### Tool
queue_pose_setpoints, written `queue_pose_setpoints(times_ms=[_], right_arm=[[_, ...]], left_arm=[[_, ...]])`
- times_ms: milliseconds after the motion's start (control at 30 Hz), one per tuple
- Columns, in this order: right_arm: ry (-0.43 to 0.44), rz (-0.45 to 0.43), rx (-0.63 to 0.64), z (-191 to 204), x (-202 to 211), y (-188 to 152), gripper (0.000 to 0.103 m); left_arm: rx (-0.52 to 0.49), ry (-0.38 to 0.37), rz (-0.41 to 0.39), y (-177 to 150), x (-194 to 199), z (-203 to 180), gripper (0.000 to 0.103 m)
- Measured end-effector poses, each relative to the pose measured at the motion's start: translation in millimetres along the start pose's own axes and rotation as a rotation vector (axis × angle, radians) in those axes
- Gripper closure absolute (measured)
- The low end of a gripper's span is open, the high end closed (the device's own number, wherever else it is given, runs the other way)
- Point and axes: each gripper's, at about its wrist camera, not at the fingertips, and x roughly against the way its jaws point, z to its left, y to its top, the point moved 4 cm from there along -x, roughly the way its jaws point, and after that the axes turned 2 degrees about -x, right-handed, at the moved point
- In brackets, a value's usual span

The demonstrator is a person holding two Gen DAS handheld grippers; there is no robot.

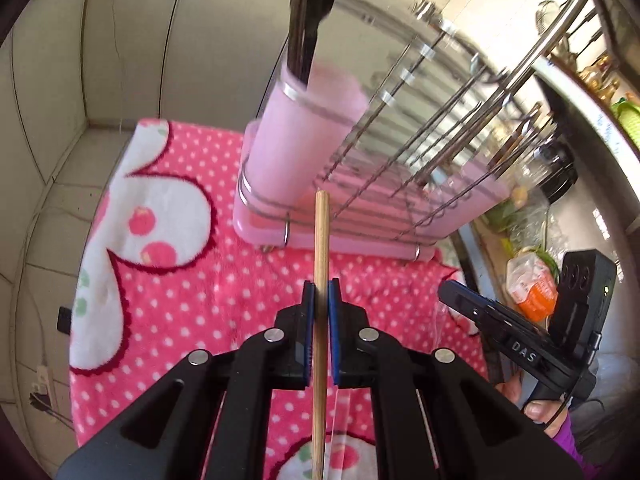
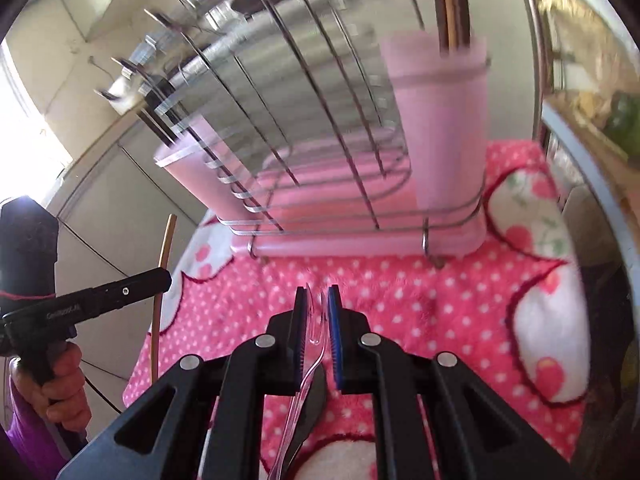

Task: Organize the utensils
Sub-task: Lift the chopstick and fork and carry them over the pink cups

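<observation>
A dish rack (image 1: 360, 184) stands on a towel (image 1: 168, 280), utensil cups (image 1: 304, 136) at both ends.

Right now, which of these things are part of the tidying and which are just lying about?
Part of the job:
- wooden chopstick, left gripper
- clear plastic fork, right gripper
- pink wire-framed utensil rack

Lying about:
- pink polka-dot towel
- orange plastic bag

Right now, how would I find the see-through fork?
Find the pink polka-dot towel in front of the wire dish rack. Just above it, the right tool pinches the clear plastic fork. Unlike the wooden chopstick in the left tool, it is transparent, with prongs.
</observation>
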Motion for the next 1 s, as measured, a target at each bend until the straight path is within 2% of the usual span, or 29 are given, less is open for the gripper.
queue_pose_setpoints(times_ms=[133, 200, 300, 400, 567, 700, 800, 1000], right_arm=[[0.006, -0.102, 0.021, 6, 32, 17, 0.094], [0.013, -0.157, 0.028, 3, 57, 30, 0.094], [0.009, -0.236, 0.054, 3, 88, 46, 0.100], [0.005, -0.321, 0.082, 7, 120, 67, 0.100], [0.002, -0.405, 0.117, 16, 161, 99, 0.100], [-0.064, -0.466, 0.177, 23, 193, 123, 0.100], [-0.171, -0.525, 0.247, 27, 217, 141, 0.100], [-0.336, -0.554, 0.350, 28, 230, 169, 0.100]], left_arm=[[-0.007, -0.022, -0.104, 12, 32, -6, 0.097], [-0.012, -0.027, -0.152, 22, 32, -25, 0.097], [-0.015, -0.048, -0.219, 37, 51, -32, 0.097], [-0.035, -0.065, -0.296, 55, 71, -43, 0.097], [-0.052, -0.086, -0.394, 83, 86, -54, 0.097], [-0.052, -0.092, -0.451, 101, 97, -57, 0.097], [-0.052, -0.069, -0.512, 117, 112, -60, 0.097], [-0.036, -0.048, -0.653, 145, 132, -61, 0.097]])
